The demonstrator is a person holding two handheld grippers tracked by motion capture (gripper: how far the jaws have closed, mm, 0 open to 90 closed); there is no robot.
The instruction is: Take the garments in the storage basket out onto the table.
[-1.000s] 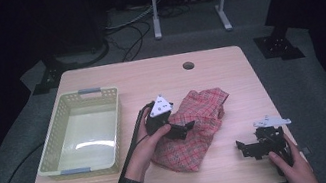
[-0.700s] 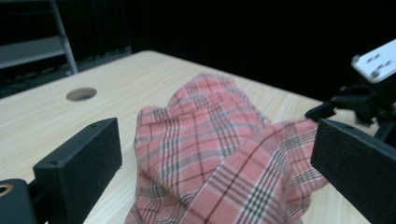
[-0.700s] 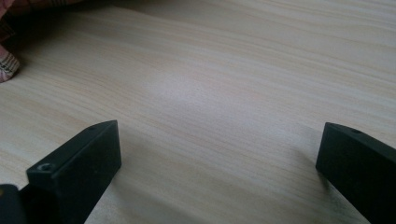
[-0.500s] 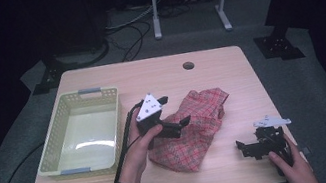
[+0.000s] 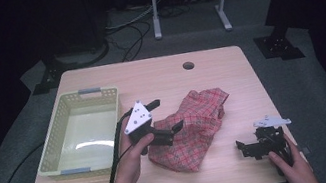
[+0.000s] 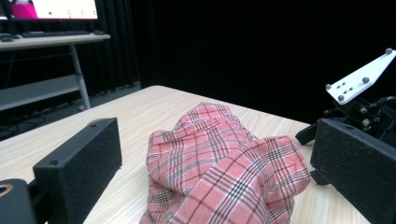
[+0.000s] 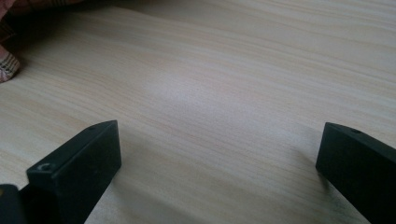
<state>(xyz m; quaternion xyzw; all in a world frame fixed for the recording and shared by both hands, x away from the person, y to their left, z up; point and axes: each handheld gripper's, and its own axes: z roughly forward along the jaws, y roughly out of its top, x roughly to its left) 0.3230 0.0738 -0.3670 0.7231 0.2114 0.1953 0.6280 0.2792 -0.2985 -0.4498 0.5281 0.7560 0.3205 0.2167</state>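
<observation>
The left gripper [image 5: 165,117] is pulling back off the checked cloth [image 5: 192,126] now — a second ago its jaws sat right on the near-left part of the fabric, and here they've slid out toward the basket [image 5: 60,140] side and lifted a touch, spread wide with nothing between them. From the left gripper view the cloth [image 6: 224,172] lies bunched in a soft heap straight ahead between the two open jaws, not pinched, just in the line of approach. So no grab has landed yet; this reads as a reset, a fresh line-up on the cloth's near edge rather than a carry. The cloth itself hasn't travelled: it sits crumpled at mid-table, right of the basket and well apart from it. Over on the right, the right gripper [image 5: 257,146] hasn't budged, resting low at the table's [image 5: 158,77] near right corner, jaws apart over bare wood, with only a corner of the cloth [image 7: 8,65] peeking in at the far left of its view. If the basket is the goal, the whole lift remains to be done.
</observation>
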